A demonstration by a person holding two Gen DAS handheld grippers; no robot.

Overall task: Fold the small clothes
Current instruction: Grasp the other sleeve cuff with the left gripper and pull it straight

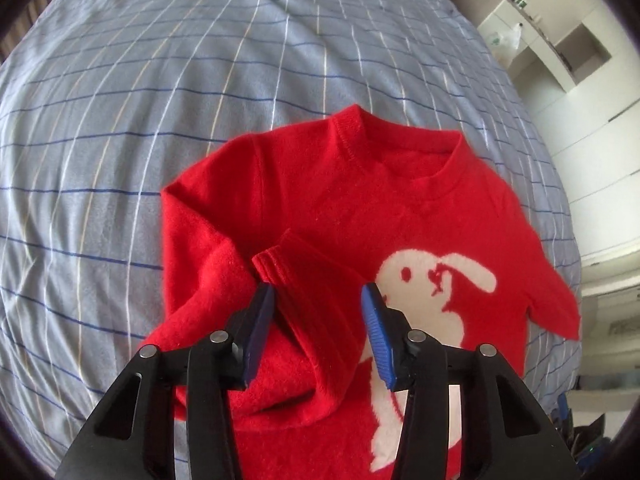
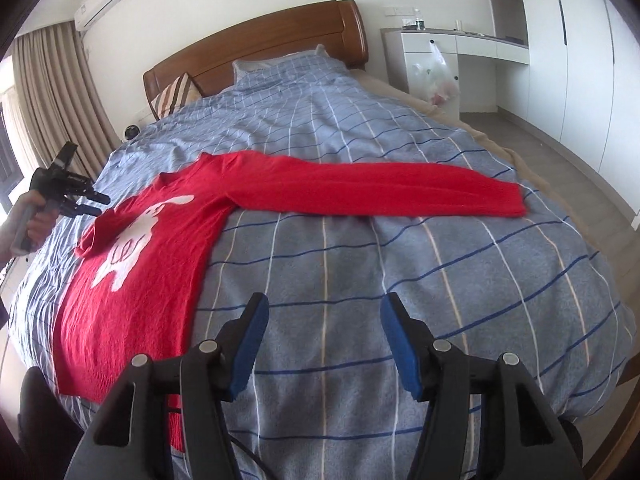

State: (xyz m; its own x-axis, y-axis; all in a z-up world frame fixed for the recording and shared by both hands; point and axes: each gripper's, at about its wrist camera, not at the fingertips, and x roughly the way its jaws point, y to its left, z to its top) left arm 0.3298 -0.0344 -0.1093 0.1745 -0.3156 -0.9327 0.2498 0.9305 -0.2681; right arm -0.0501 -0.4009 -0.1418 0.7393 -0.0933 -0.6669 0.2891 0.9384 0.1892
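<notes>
Left wrist view looks steeply down, close over the red sweater (image 1: 340,208) on the checked bedcover (image 1: 120,120); right wrist view sits lower and farther back, facing along the bed toward the headboard (image 2: 256,44), sharing both.

I see the sweater (image 2: 132,280) lying flat on the bed (image 2: 400,280), neck toward the headboard (image 2: 256,40). One sleeve (image 2: 380,192) stretches out sideways to the right; the other sleeve (image 1: 296,280) lies folded across the chest. Pillows (image 2: 280,68) sit against the headboard, a desk (image 2: 460,44) right of the bed.
</notes>
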